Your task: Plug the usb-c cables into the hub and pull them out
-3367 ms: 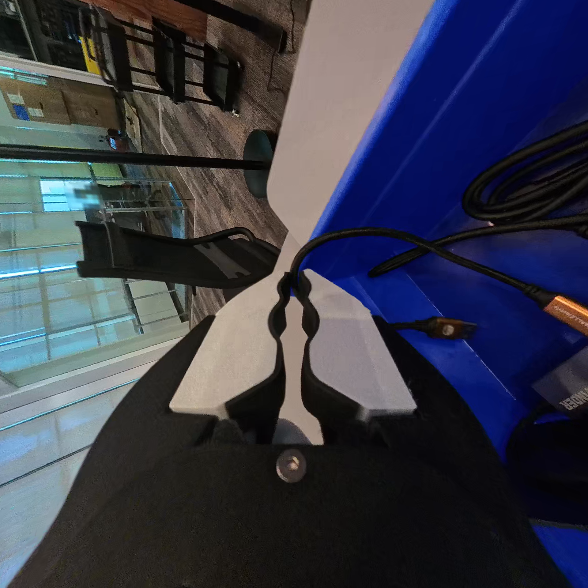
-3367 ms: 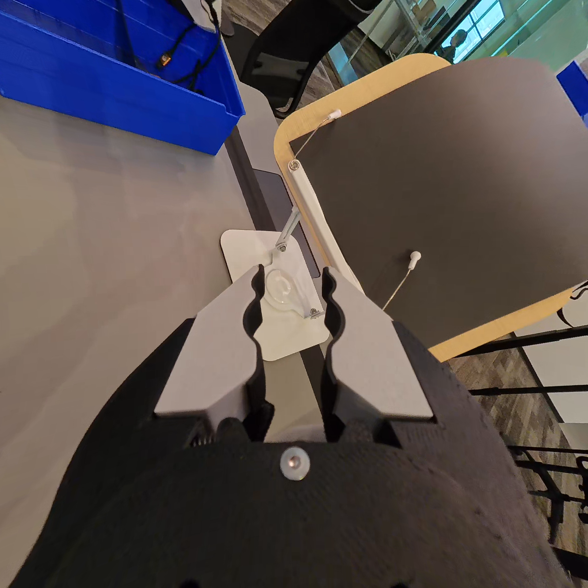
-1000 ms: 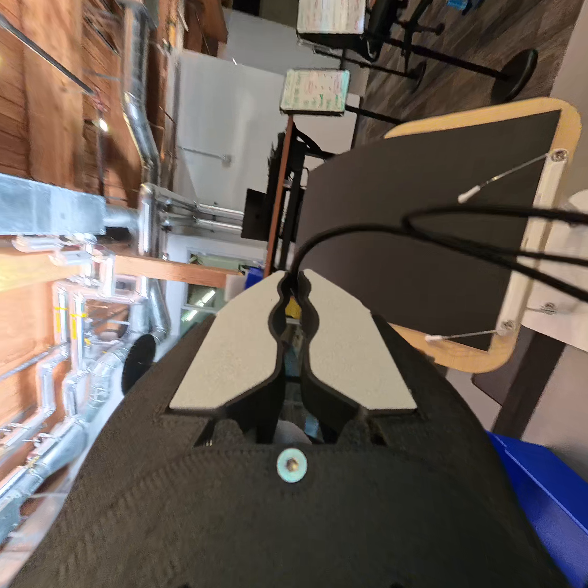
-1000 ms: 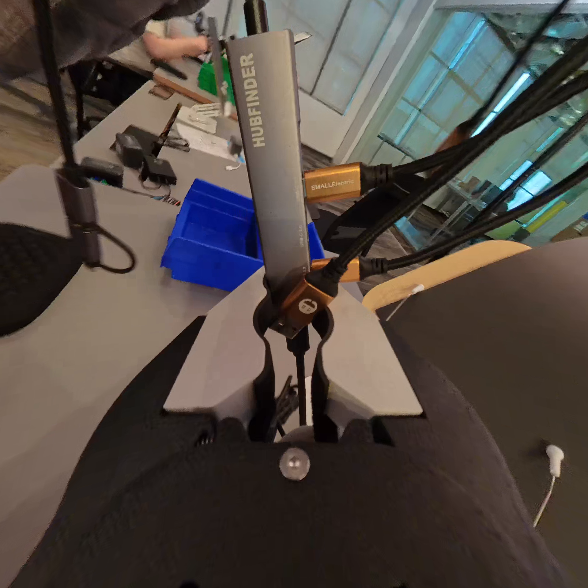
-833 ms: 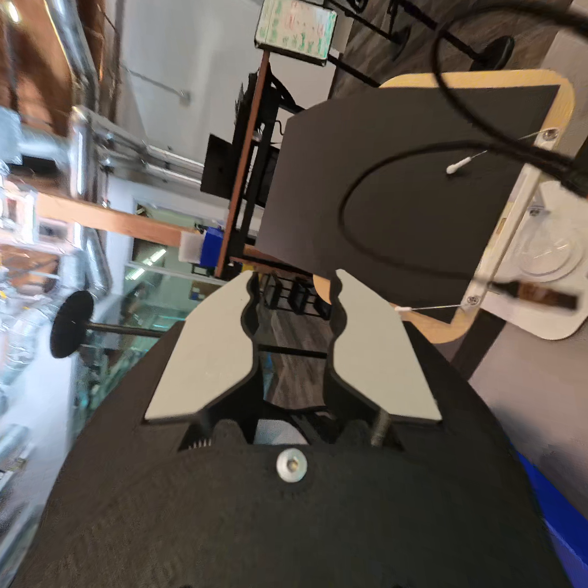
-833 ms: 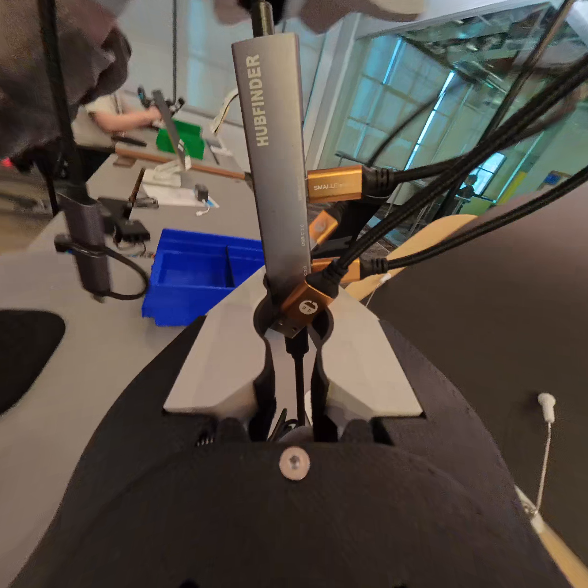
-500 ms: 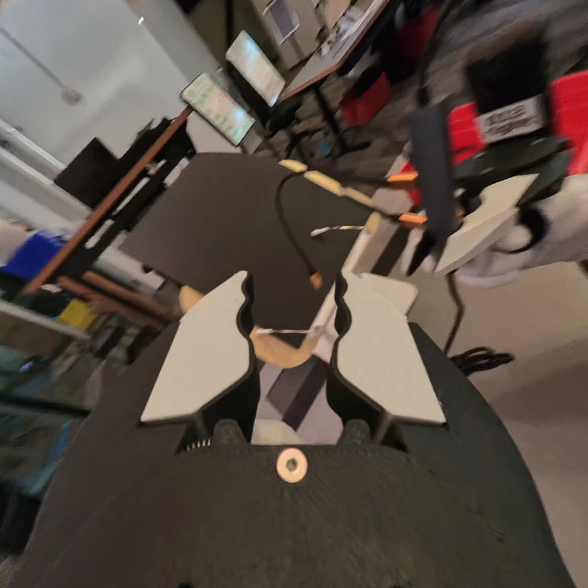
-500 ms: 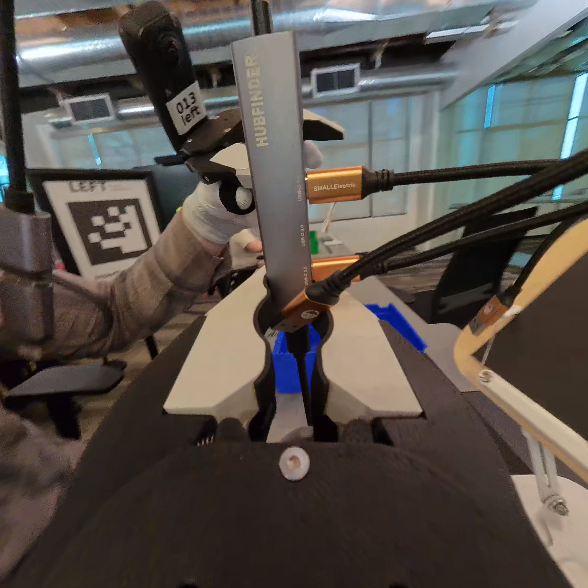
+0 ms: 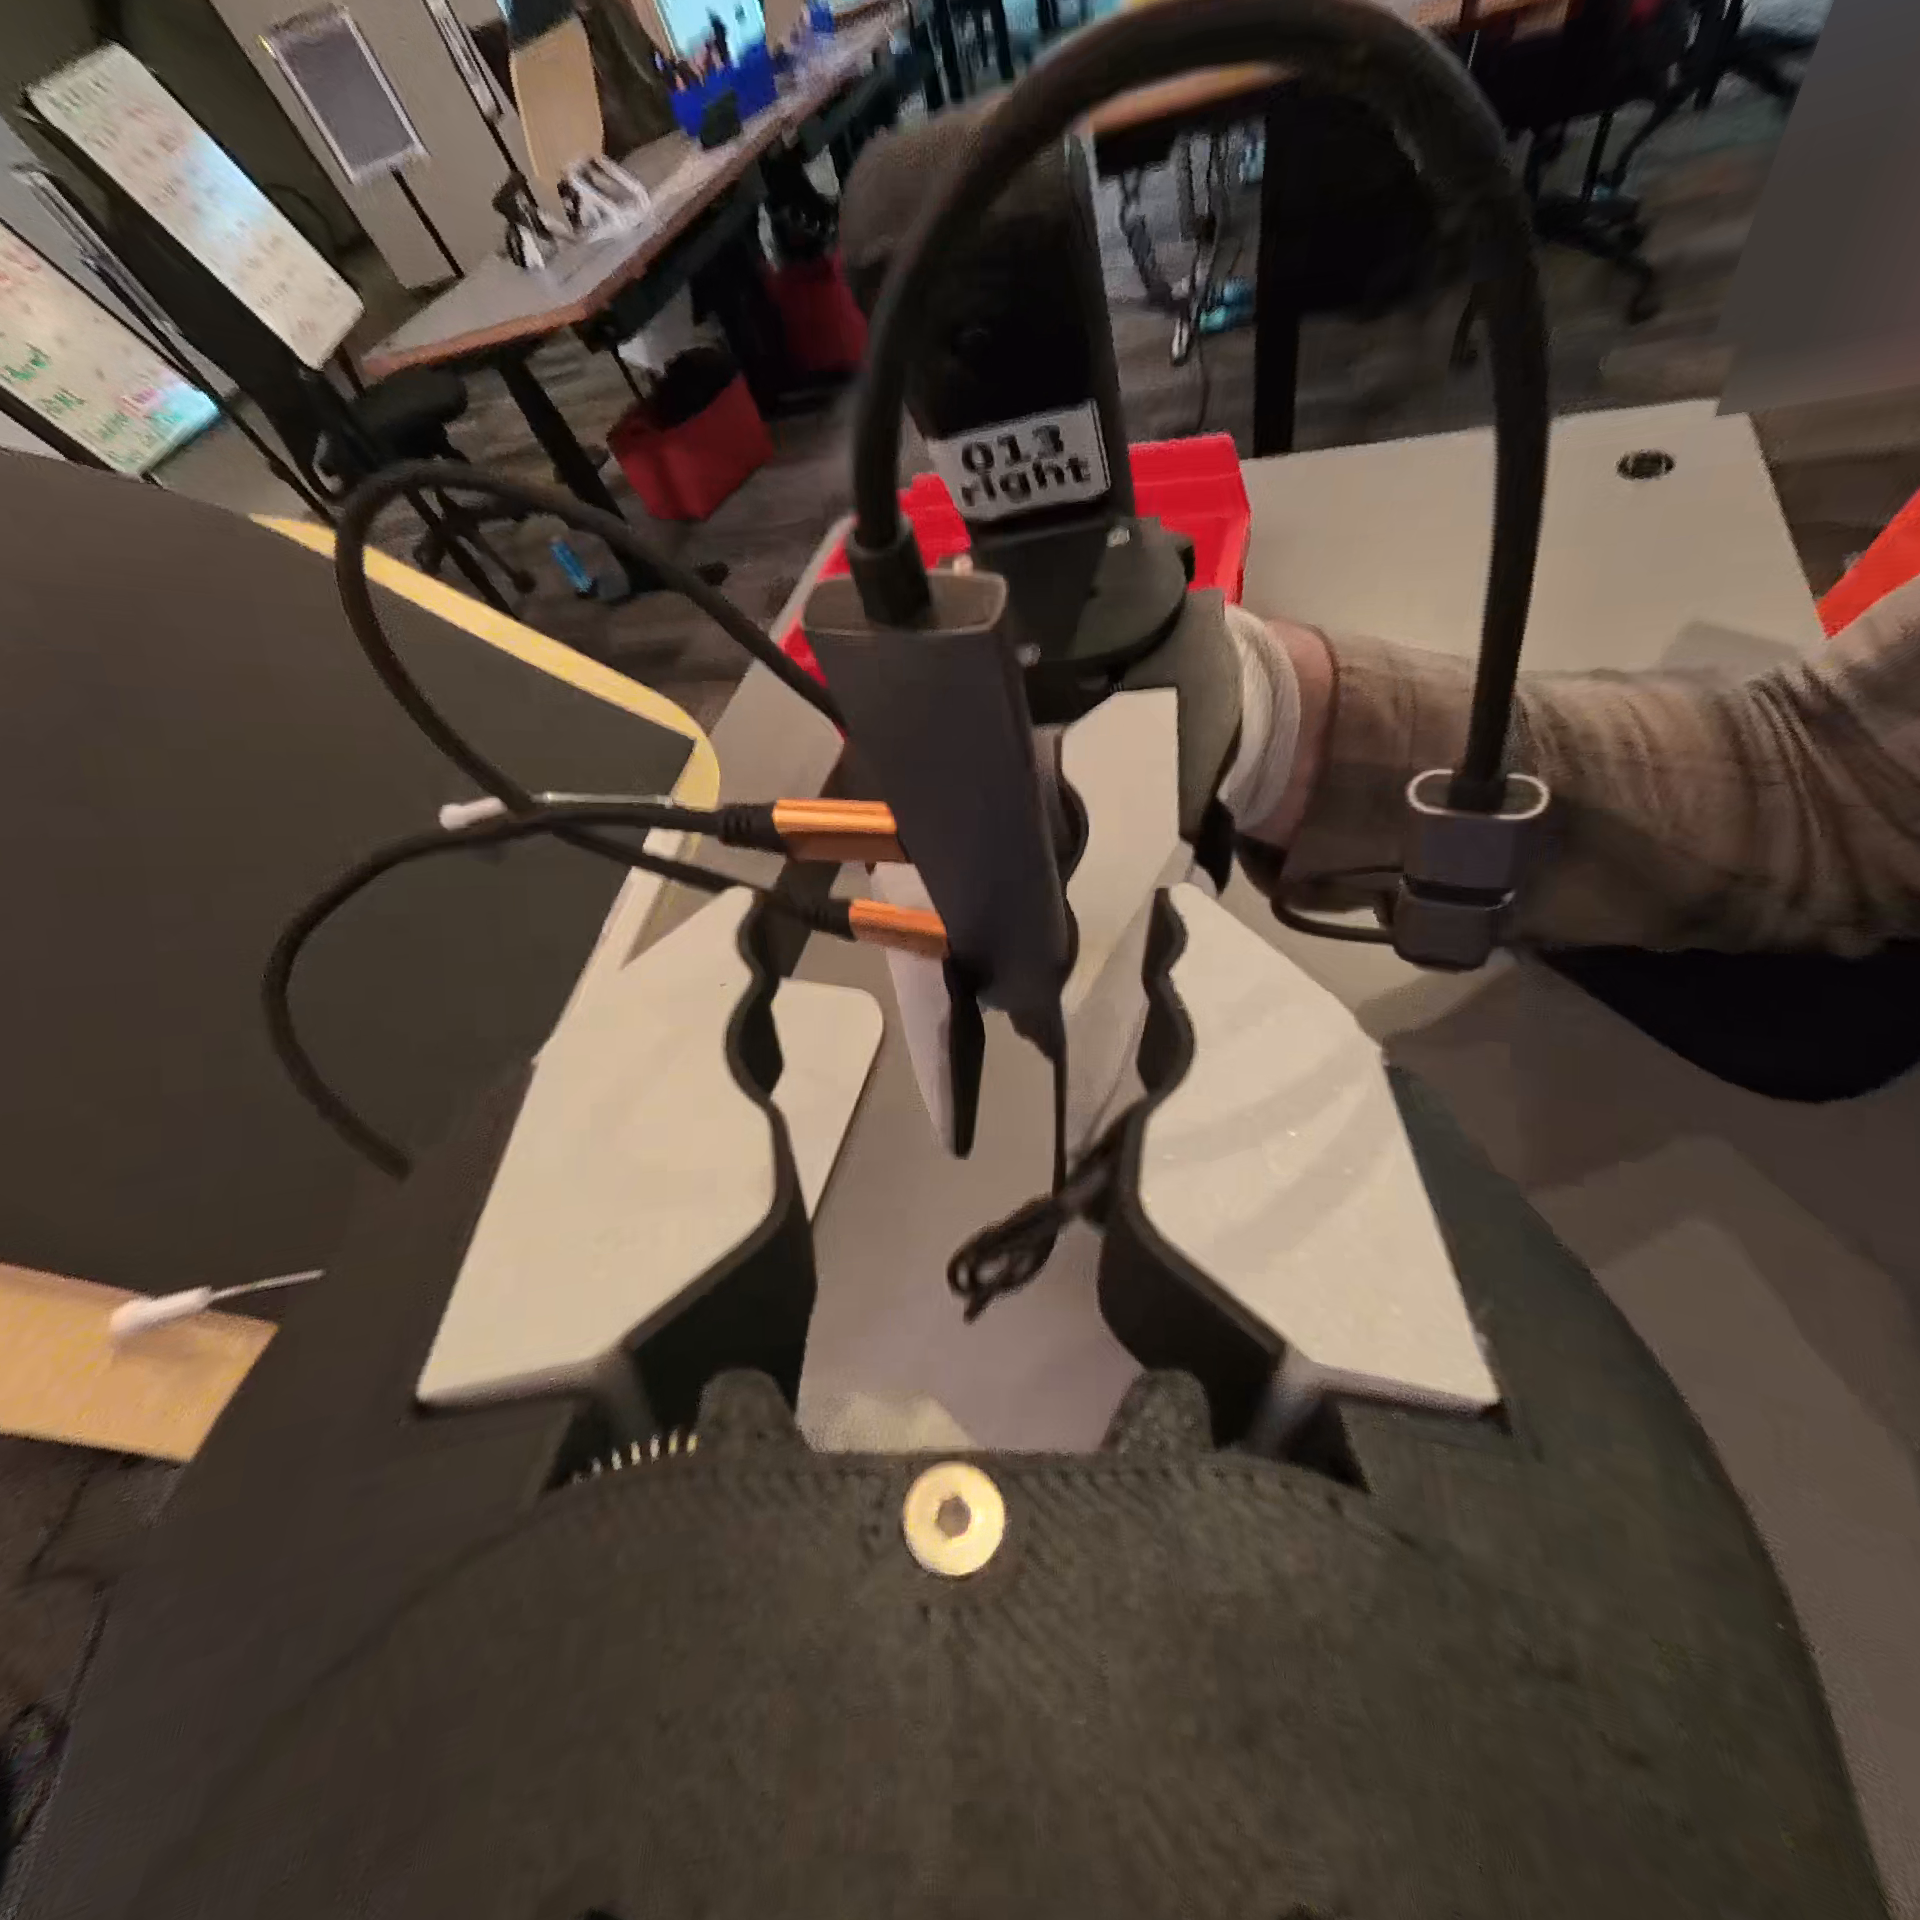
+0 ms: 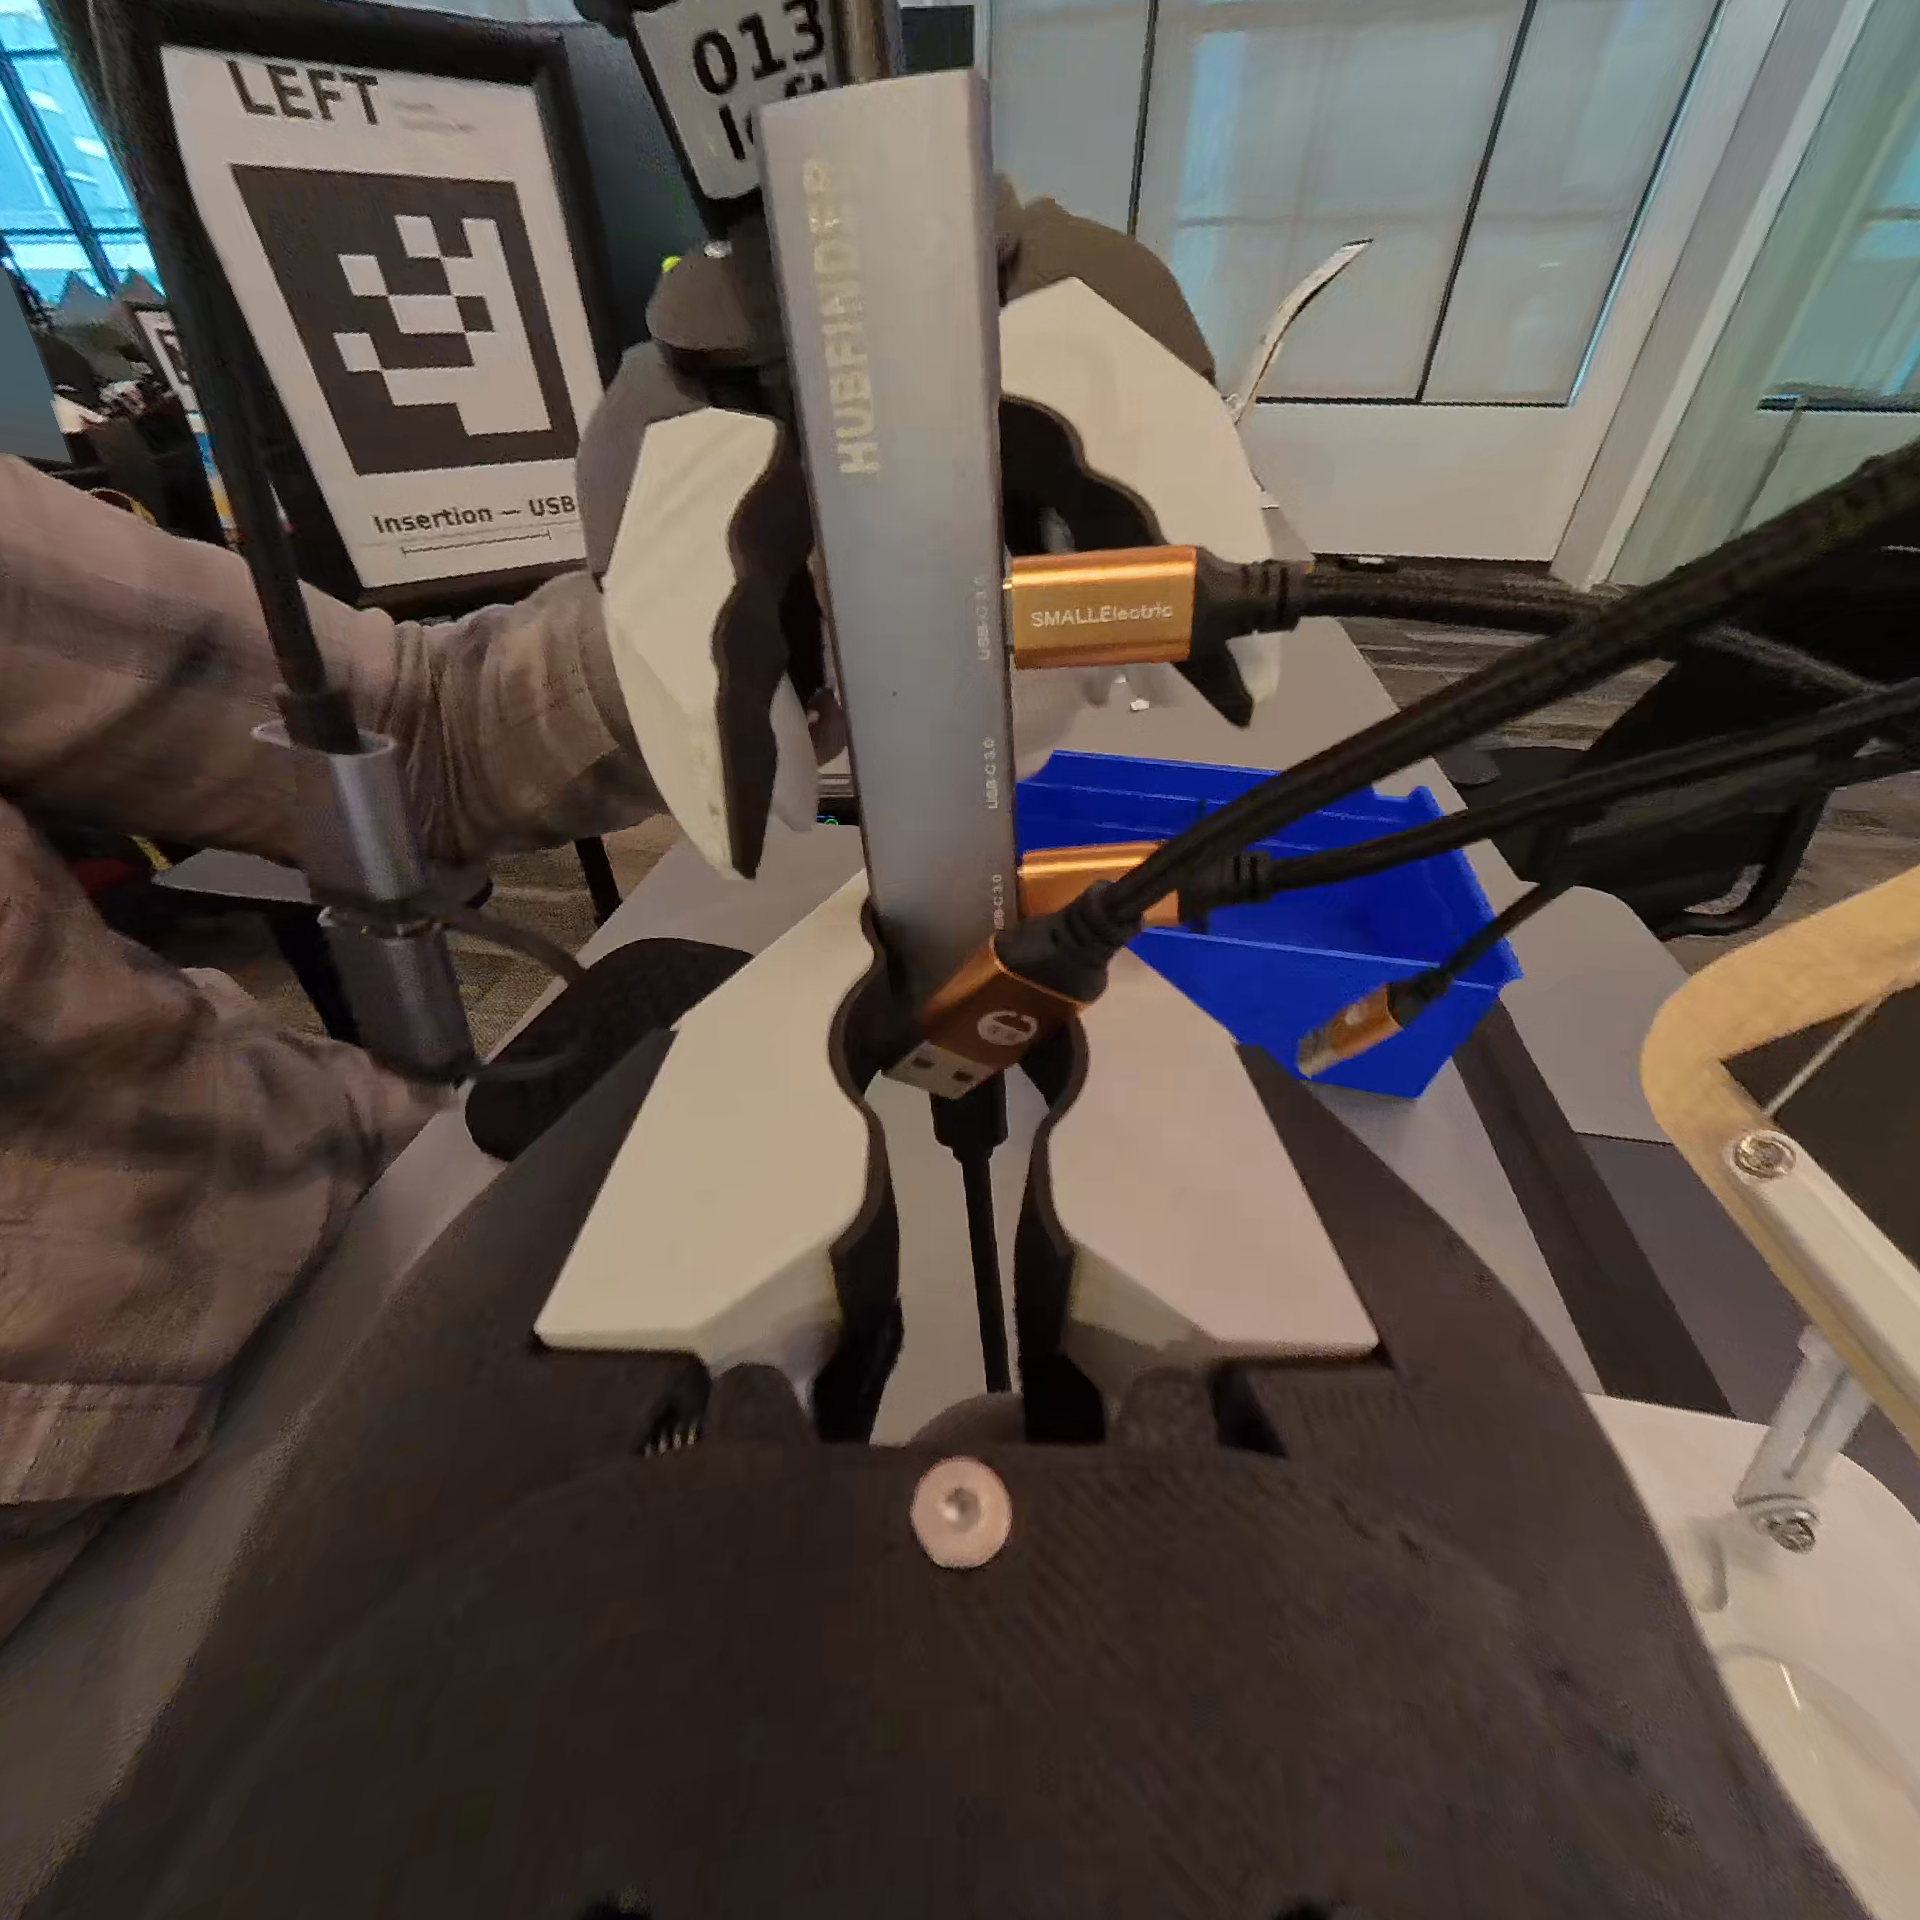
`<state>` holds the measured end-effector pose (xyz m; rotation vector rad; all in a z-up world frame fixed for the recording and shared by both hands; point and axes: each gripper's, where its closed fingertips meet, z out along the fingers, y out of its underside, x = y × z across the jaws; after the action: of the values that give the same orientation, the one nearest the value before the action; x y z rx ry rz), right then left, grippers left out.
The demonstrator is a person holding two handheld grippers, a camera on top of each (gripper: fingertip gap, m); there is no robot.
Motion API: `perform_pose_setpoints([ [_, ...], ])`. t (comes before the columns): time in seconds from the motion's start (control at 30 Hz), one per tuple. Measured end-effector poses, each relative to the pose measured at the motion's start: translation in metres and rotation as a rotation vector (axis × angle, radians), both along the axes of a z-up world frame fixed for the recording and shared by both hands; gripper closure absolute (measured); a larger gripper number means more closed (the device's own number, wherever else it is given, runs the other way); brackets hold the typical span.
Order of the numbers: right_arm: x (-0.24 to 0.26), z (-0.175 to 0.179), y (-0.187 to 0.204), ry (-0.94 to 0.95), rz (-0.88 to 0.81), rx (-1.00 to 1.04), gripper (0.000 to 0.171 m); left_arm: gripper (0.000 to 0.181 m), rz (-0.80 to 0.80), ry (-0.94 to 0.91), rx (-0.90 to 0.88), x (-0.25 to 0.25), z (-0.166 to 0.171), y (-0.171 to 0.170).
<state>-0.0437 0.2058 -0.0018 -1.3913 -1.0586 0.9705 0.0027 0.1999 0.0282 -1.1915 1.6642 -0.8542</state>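
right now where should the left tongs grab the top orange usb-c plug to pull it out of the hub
Grip the orange metal shell of the upper plug, not its braided cable. It sticks out sideways from the hub, which the right tongs hold upright, so bring the open left tongs in from the cable side, close across the shell's flat faces, and pull straight along its axis.

Plugged cables [image 10: 1101,608] crowding one hub [image 10: 894,540] side, opposite side free

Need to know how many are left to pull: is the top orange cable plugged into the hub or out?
In. The top orange plug sits flush against the hub edge, no metal tip showing.
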Motion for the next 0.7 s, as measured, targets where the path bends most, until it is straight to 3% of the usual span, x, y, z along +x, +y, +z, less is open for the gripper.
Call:
perform_pose_setpoints([
  [0.17, -0.01, -0.001, -0.005, 0.004, 0.037, -0.018, 0.155, 0.134, -0.001, -0.163, -0.137, 0.009, 0.003, -0.004],
  [0.23, -0.012, 0.001, -0.009, 0.014, 0.057, -0.031, 0.155, 0.155, -0.076, -0.203, -0.203, 0.008, 0.002, -0.017],
  [0.47, -0.006, 0.0, -0.008, 0.016, 0.047, -0.034, 0.155, 0.157, -0.025, -0.32, -0.24, 0.008, 0.004, -0.014],
  [0.53, -0.003, 0.011, -0.003, 0.053, -0.004, 0.01, 0.145, 0.157, -0.024, -0.42, -0.314, 0.003, 0.02, -0.009],
  [0.6, 0.009, 0.024, 0.006, 0.088, -0.107, 0.079, 0.12, 0.157, -0.006, -0.547, -0.357, -0.006, 0.041, 0.001],
  [0.7, 0.028, 0.047, 0.002, 0.193, -0.132, 0.142, 0.122, 0.157, -0.047, -0.693, -0.424, -0.02, 0.064, 0.009],
])
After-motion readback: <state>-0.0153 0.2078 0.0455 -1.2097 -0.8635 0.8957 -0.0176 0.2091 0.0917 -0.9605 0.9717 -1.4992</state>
